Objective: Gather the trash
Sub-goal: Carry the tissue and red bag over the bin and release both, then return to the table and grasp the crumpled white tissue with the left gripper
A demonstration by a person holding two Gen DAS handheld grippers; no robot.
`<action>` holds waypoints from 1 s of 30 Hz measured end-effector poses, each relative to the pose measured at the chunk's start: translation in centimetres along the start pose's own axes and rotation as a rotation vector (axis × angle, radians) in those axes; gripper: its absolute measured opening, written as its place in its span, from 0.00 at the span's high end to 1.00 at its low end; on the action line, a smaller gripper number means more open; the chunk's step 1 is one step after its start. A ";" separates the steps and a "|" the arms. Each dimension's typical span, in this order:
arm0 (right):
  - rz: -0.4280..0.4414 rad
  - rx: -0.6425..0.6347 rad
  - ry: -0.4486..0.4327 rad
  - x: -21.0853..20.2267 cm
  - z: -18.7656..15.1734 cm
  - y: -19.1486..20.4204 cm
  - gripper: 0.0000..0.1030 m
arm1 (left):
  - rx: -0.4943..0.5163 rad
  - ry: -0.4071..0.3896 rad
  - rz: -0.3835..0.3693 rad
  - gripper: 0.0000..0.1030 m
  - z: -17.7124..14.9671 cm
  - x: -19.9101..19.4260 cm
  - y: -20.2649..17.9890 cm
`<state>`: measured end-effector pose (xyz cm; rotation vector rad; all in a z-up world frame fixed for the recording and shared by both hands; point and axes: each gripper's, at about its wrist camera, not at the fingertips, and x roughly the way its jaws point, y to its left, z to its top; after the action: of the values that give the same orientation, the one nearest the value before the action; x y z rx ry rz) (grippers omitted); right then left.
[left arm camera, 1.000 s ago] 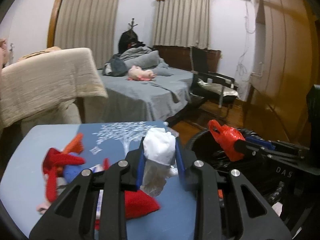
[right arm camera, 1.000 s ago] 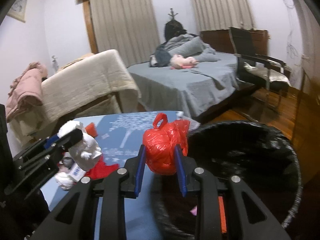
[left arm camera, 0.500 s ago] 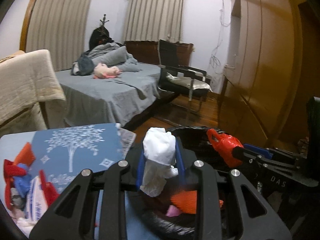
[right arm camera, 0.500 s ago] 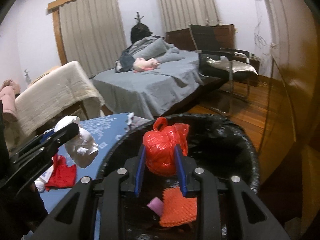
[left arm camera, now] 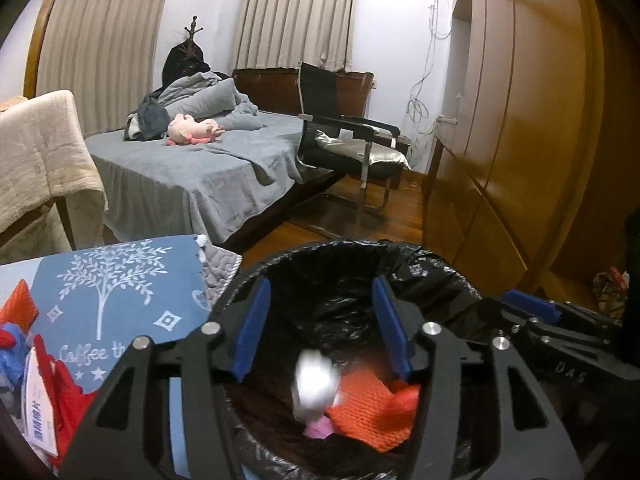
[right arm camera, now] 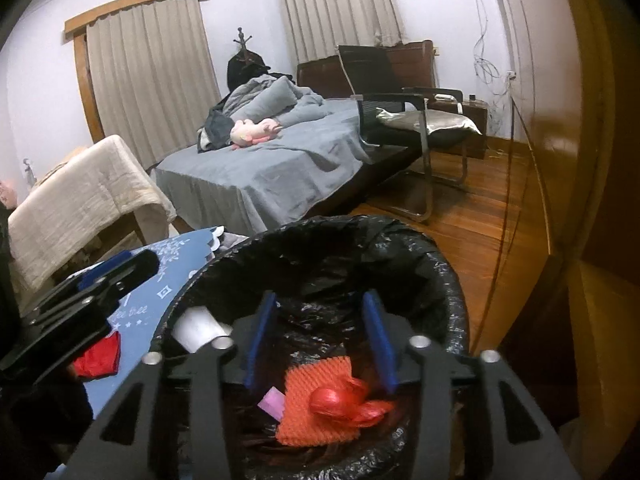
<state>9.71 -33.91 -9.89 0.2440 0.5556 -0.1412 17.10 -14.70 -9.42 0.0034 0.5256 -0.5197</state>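
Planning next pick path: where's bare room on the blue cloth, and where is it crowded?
Bare: the blue cloth around its white tree print, between the bin rim and the trash pile. Crowded: the cloth's left edge under that pile, and the bin floor with orange mesh and red bag.

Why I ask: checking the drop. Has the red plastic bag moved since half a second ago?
Yes. The red plastic bag left the right gripper, whose jaws now stand open, and dropped down into the black-lined trash bin.
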 end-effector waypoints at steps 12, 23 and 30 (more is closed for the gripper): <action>0.000 -0.046 -0.054 -1.1 0.6 3.2 0.06 | -0.035 -0.012 0.182 0.11 -0.6 -4.8 5.2; 0.123 -0.116 -0.034 -0.7 -0.6 10.5 0.06 | -0.084 0.007 0.388 0.10 -3.9 -11.2 12.2; 0.229 -0.162 -0.009 -0.1 -2.9 15.8 0.06 | -0.127 0.022 0.486 0.10 -6.2 -14.2 15.8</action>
<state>11.34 -17.95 -9.22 0.1480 0.5230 0.1241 11.16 6.64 -10.06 0.0156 0.5566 -0.0113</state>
